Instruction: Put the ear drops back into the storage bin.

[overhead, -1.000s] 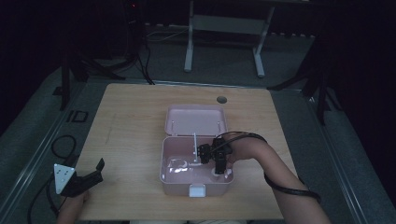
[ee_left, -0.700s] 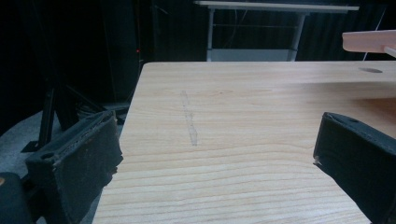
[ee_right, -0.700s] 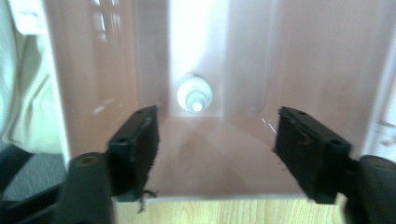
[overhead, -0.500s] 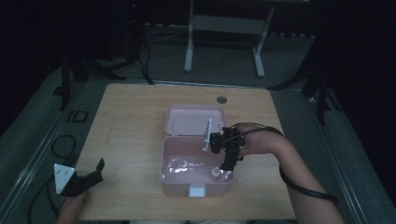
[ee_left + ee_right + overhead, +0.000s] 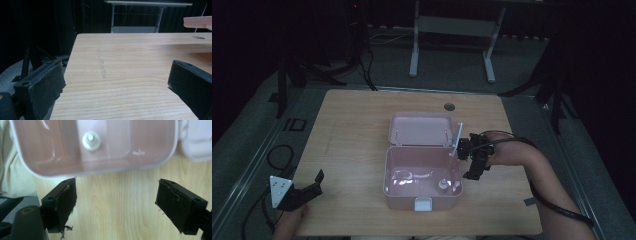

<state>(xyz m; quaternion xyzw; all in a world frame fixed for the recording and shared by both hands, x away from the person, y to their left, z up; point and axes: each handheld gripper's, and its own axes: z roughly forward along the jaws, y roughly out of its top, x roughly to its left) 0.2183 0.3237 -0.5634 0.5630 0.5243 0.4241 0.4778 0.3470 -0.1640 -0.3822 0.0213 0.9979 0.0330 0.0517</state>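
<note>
An open pink box (image 5: 388,172) stands mid-table, its lid (image 5: 419,129) laid flat behind it. A small white round piece with a knob (image 5: 443,185) lies in the box's right front corner; the right gripper view looks down on the piece (image 5: 91,141) inside the pink box (image 5: 160,162). My right gripper (image 5: 468,160) hovers just outside the box's right wall, open, with bare wood between its jaws (image 5: 116,195). A thin pale strip rides on it toward the lid. My left gripper (image 5: 314,184) rests open near the table's front left corner, over bare wood (image 5: 115,75).
A pale glossy patch (image 5: 412,176) shows on the box floor. The box has a white latch (image 5: 422,204) at its front. A round hole (image 5: 449,106) sits in the table's back. A metal stand (image 5: 452,30) is on the floor behind. Cream fabric (image 5: 12,170) lies beside the box.
My right gripper has drawn out of the box and moved right, past its right wall. The left gripper has stayed put.
</note>
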